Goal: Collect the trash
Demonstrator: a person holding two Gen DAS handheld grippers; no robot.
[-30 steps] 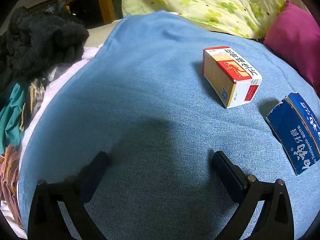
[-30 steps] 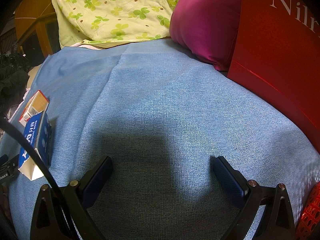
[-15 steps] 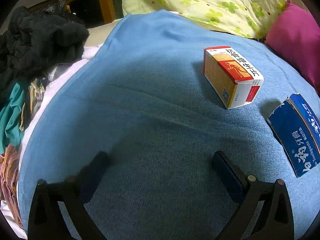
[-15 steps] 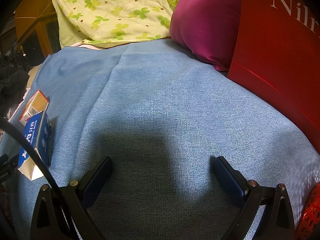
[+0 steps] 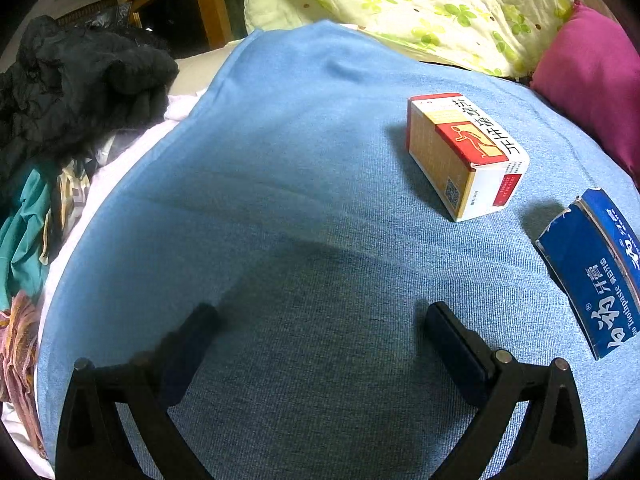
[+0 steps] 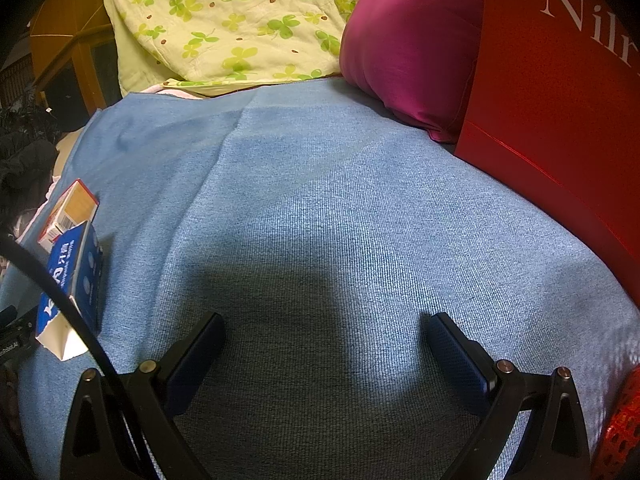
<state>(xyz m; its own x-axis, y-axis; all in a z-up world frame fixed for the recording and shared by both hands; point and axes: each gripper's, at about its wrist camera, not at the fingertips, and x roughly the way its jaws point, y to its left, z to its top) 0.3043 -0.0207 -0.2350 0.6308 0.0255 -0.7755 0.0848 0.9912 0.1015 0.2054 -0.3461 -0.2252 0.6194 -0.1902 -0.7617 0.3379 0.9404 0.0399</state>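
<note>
Both tools: black triangular frames w/ silver screws, dark-blue pads point(image 6: 460, 354); black cable point(image 6: 60, 300) by right one.

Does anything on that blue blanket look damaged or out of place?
Yes. The blue toothpaste carton has a ragged, torn-open end, its white inside showing in the right wrist view. It lies on the blue blanket beside a red, white and tan medicine box. Neither belongs on bedding.

on the blanket point(image 5: 280, 160), medicine box point(image 5: 464, 152) lies behind and left of toothpaste box point(image 5: 592, 276).
</note>
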